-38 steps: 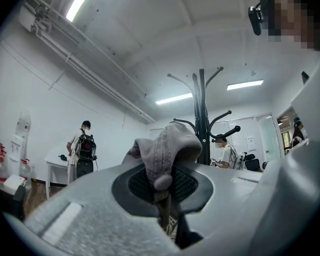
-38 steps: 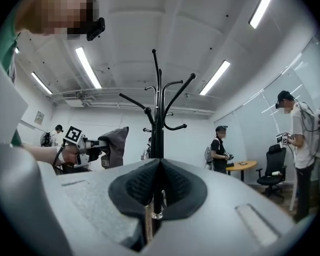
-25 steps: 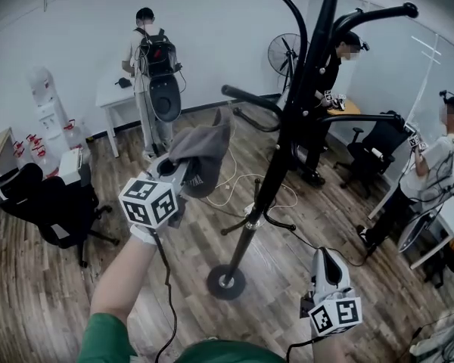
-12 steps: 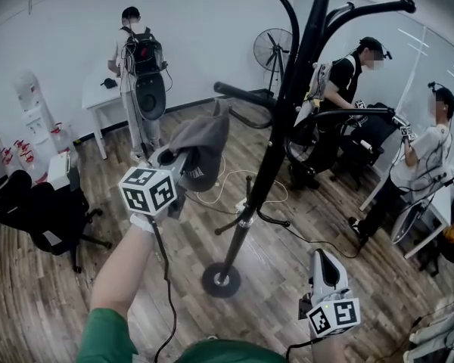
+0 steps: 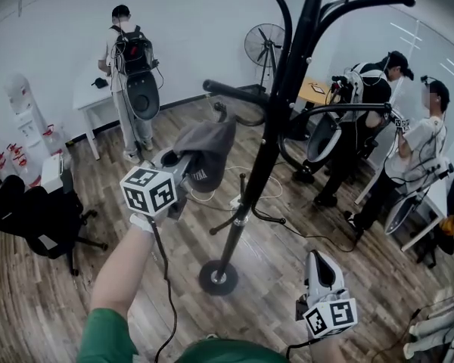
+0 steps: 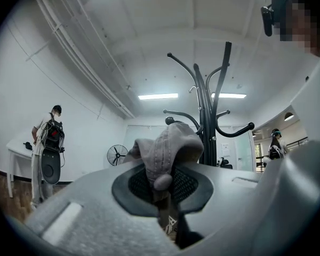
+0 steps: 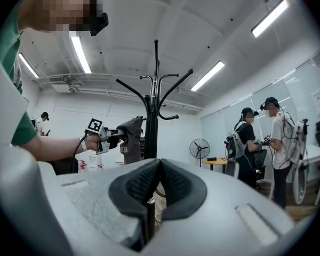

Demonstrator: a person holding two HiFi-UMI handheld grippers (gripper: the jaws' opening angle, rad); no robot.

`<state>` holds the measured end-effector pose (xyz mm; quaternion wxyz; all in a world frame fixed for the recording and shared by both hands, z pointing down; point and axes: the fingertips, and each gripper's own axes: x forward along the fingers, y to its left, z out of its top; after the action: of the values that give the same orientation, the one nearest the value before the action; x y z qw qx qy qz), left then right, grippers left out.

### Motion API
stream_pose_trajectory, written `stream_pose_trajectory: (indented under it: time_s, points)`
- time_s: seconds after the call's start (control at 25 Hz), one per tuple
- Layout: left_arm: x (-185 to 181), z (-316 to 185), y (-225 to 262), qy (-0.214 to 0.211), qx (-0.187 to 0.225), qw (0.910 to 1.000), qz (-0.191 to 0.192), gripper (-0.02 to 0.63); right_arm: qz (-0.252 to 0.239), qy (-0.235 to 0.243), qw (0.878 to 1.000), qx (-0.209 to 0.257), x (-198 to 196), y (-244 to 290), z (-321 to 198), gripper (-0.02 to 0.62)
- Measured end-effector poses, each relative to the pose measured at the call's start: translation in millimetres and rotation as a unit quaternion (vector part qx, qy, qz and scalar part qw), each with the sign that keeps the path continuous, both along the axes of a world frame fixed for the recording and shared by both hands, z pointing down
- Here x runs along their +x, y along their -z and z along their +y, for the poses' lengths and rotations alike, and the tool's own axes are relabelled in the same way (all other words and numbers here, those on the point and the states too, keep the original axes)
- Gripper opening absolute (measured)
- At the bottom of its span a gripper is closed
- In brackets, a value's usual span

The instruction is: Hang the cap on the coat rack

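The left gripper [image 5: 183, 163] was up at the left, its jaws pinching a fold of the grey cap [image 5: 206, 151]. The cap bunched above the pads and drooped off the far side. It hung just left of the pole of the black coat rack [image 5: 276, 119], right under a knobbed hook arm [image 5: 234, 93] that stuck out to the left; whether cloth touched hook could not be told. From the left gripper view the cap filled the middle, with the rack standing behind it.

Down at the near right, the right gripper [image 5: 319, 262] sat low with its jaws pressed together on nothing, well apart from the rack. The rack's round base [image 5: 217, 277] stood on the wooden floor [image 5: 287, 255] between the two grippers.

Farther off, a person with a backpack [image 5: 129, 59] stood by a white table at the far left, and a fan [image 5: 263, 45] stood against the far wall.
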<state>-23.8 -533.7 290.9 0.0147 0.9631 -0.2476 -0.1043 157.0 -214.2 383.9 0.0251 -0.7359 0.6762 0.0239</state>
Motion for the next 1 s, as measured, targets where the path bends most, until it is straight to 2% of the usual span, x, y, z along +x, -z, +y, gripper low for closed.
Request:
stream_pose_trajectory:
  time_s: [0.2, 0.44, 0.68, 0.84, 1.0]
  points:
    - [15.2, 10.2, -10.4, -0.031, 0.003, 0.9995, -0.012, 0.035, -0.003, 0.003, 1.000, -0.006, -0.4, -3.3, -4.7, 0.002]
    - [21.5, 15.7, -25.7, -0.041, -0.004, 0.9989, -0.021, 0.036, -0.009, 0.012, 1.000, -0.011, -1.4, -12.3, -6.9, 0.002]
    - [27.2, 22.8, -44.2, -0.060, -0.017, 0.9970, -0.047, 0.042, -0.017, 0.019, 0.999, -0.020, 1.8, -15.3, -4.5, 0.002]
    - [26.8, 24.6, -53.7, -0.056, -0.018, 0.9968, -0.054, 0.048, -0.018, 0.023, 0.999, -0.021, 5.1, -16.1, -4.7, 0.002]
    - [24.5, 31.2, -61.9, -0.063, -0.021, 0.9959, -0.061, 0.088, -0.023, 0.029, 0.999, -0.019, 6.0, -17.5, -3.5, 0.002]
